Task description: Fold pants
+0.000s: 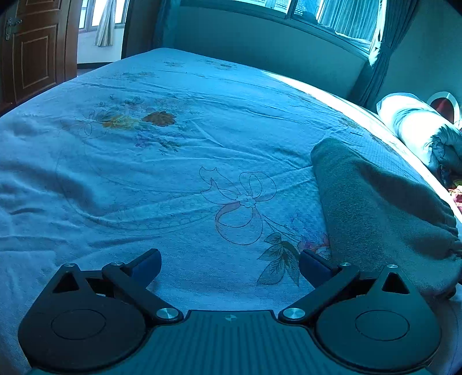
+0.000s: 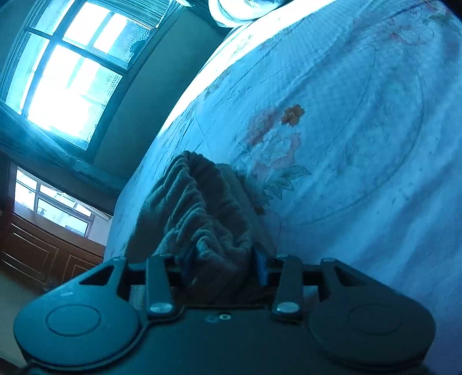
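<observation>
The pants (image 1: 375, 207) are grey fleece with a gathered elastic waistband. In the left wrist view they lie folded at the right side of the bed. My left gripper (image 1: 229, 266) is open and empty, low over the sheet just left of the pants. In the right wrist view my right gripper (image 2: 223, 266) is shut on the bunched waistband of the pants (image 2: 196, 207), which rise as a crumpled ridge in front of the fingers.
The bed (image 1: 173, 144) has a pale floral sheet with wrinkles. A white pillow (image 1: 415, 127) lies at the far right edge. A wooden door (image 1: 31, 52) stands at the back left, and windows with curtains (image 1: 340, 17) are behind the bed.
</observation>
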A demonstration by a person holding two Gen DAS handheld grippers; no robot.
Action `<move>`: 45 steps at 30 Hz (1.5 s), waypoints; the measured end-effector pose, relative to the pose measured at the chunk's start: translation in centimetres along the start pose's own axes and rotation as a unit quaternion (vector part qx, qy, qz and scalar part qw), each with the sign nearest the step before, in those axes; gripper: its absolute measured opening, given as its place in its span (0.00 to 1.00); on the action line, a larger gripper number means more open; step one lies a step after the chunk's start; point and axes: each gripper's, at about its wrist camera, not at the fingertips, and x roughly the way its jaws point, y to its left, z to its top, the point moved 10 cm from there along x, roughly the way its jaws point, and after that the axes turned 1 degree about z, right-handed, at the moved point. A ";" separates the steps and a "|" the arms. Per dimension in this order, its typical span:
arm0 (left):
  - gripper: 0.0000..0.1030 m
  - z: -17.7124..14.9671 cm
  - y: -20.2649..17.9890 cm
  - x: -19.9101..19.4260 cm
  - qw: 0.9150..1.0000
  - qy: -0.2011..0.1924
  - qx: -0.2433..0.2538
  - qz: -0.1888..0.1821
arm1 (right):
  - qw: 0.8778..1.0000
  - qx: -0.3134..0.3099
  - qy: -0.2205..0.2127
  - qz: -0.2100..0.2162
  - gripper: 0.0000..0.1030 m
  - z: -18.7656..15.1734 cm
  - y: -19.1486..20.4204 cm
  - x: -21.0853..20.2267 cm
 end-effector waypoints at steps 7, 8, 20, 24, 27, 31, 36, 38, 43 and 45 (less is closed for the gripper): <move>0.98 -0.3 -5.3 -1.4 0.997 -0.002 0.054 -0.047 | 0.983 -0.170 -0.073 0.018 0.41 1.0 6.9 -3.5; 0.98 -0.9 -5.6 -1.9 0.997 -0.005 0.066 -0.047 | 0.981 -0.180 -0.071 0.023 0.45 0.9 7.4 -3.4; 0.98 -3.6 -7.5 0.4 0.993 0.015 0.113 0.009 | 0.986 -0.164 -0.022 0.005 0.47 -1.4 5.6 -0.6; 0.98 -3.4 -5.4 0.1 0.998 0.007 0.057 0.006 | 0.981 -0.179 0.008 -0.071 0.45 -1.4 3.4 1.4; 0.98 -3.8 -5.2 0.2 0.998 0.009 0.058 0.000 | 0.986 -0.148 0.025 -0.072 0.57 -1.6 0.9 2.2; 0.98 -3.9 -5.0 -0.1 0.998 0.014 0.056 -0.004 | 0.988 -0.137 0.030 -0.063 0.61 -1.3 0.8 1.5; 0.98 -3.3 -2.3 -1.9 0.997 0.007 0.055 0.045 | 0.994 -0.102 -0.018 -0.018 0.54 1.5 1.1 -2.1; 0.98 -1.8 -0.9 -2.9 0.999 -0.012 0.028 0.044 | 0.995 -0.096 -0.032 -0.003 0.54 2.5 1.4 -3.0; 0.98 1.8 -2.0 -3.2 0.999 -0.031 0.004 0.010 | 0.996 -0.086 -0.020 0.022 0.54 2.9 2.5 -2.3; 0.98 2.6 -3.3 -2.6 0.999 -0.030 0.014 0.005 | 0.996 -0.087 -0.014 0.028 0.56 2.6 2.8 -2.0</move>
